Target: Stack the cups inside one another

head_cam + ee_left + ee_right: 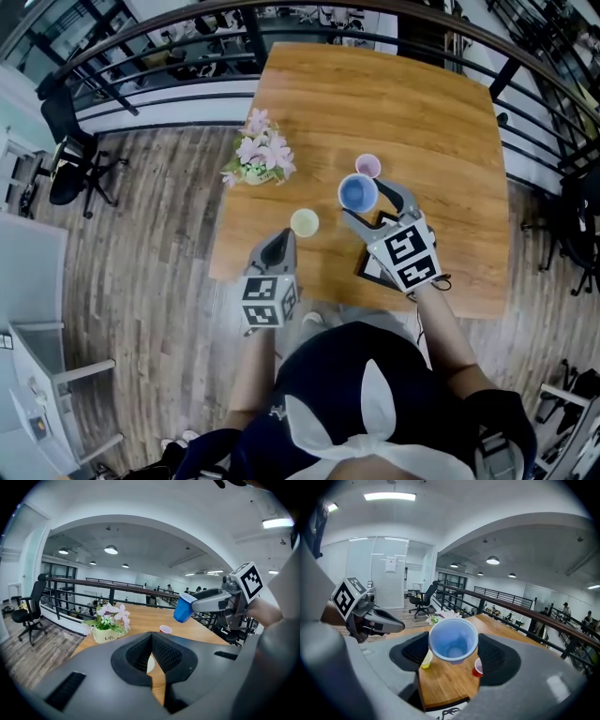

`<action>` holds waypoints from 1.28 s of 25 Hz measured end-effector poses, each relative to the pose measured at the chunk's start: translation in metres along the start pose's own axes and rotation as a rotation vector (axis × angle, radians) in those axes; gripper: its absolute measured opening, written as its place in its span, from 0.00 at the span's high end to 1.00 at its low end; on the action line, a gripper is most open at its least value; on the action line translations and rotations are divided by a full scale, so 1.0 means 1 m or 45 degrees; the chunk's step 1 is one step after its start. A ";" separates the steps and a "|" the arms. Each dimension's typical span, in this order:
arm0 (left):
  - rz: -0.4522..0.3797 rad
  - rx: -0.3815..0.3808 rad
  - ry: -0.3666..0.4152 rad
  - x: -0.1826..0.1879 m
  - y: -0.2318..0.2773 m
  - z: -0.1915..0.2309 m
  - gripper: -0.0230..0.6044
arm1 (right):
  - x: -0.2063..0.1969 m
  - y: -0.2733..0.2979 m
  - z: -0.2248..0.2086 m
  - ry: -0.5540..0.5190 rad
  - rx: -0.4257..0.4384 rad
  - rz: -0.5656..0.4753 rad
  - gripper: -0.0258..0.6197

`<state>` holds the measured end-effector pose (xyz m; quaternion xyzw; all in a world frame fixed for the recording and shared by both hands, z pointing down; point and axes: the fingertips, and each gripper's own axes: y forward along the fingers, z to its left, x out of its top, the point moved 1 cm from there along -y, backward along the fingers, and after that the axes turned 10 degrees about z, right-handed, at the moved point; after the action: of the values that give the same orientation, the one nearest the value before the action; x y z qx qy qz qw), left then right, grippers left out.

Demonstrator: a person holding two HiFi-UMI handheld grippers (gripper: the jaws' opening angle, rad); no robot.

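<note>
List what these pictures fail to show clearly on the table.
Yellow cup: left gripper view, only a sliver shows behind the left gripper.
Red cup: right gripper view, partly hidden by the right gripper.
Printed sheet: right gripper view, cut off by the bottom edge; print unreadable.

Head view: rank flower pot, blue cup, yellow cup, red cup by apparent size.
1. flower pot
2. blue cup, held raised by the right gripper, so nearer the camera
3. yellow cup and red cup: too alike to rank
</note>
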<state>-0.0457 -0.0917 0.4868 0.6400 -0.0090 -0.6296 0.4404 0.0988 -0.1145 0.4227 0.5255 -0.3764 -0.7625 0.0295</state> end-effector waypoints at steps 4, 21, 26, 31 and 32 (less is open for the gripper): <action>0.009 0.002 -0.008 0.008 0.012 -0.006 0.94 | -0.001 0.000 -0.023 0.006 -0.011 0.001 0.46; 0.054 0.024 -0.034 0.037 0.061 -0.018 0.94 | -0.007 0.032 -0.102 0.014 -0.006 0.013 0.46; 0.082 0.031 -0.054 0.036 0.070 -0.017 0.94 | -0.013 0.043 -0.117 0.022 0.005 0.037 0.46; 0.041 0.056 -0.065 0.038 0.079 -0.010 0.94 | -0.019 0.054 -0.132 0.032 0.003 0.050 0.46; 0.040 0.061 -0.068 0.038 0.081 -0.008 0.94 | -0.020 0.057 -0.134 0.035 0.006 0.056 0.46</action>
<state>0.0125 -0.1581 0.5015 0.6331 -0.0459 -0.6390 0.4344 0.1978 -0.2189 0.4512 0.5277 -0.3891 -0.7534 0.0503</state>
